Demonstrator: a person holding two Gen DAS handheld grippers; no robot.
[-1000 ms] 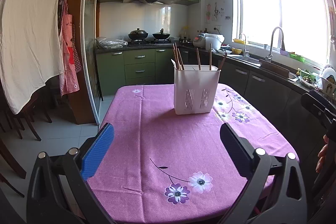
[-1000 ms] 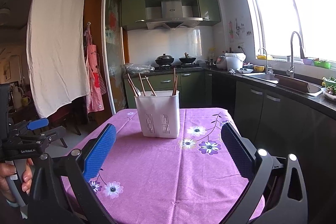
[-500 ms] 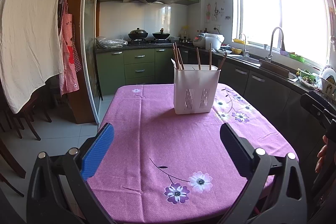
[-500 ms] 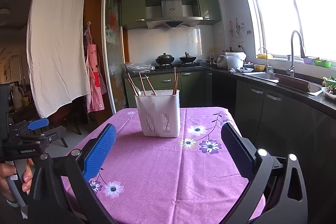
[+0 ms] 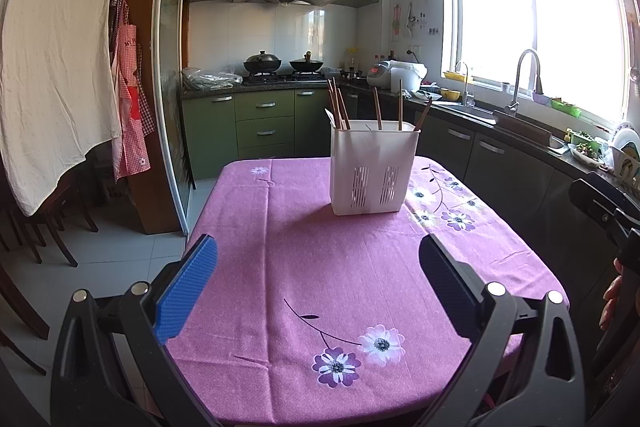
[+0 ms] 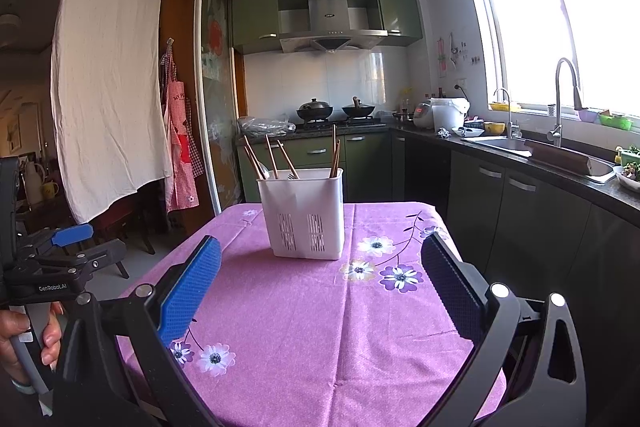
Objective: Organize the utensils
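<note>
purple flowered tablecloth (image 5: 320, 267), white utensil holder (image 5: 374, 171), green cabinets (image 5: 264, 123)

**Table and What Stood on It**

The table (image 5: 320, 267) was covered by a purple cloth (image 6: 320, 327) printed with white and violet flowers on thin dark stems. Faint fold creases ran across the fabric. One thing stood directly on it: a white slotted plastic utensil holder (image 5: 374, 171), upright toward the far end, with wooden chopsticks (image 6: 272, 157) leaning out of its compartments. The holder cast a shadow to its left.
</note>
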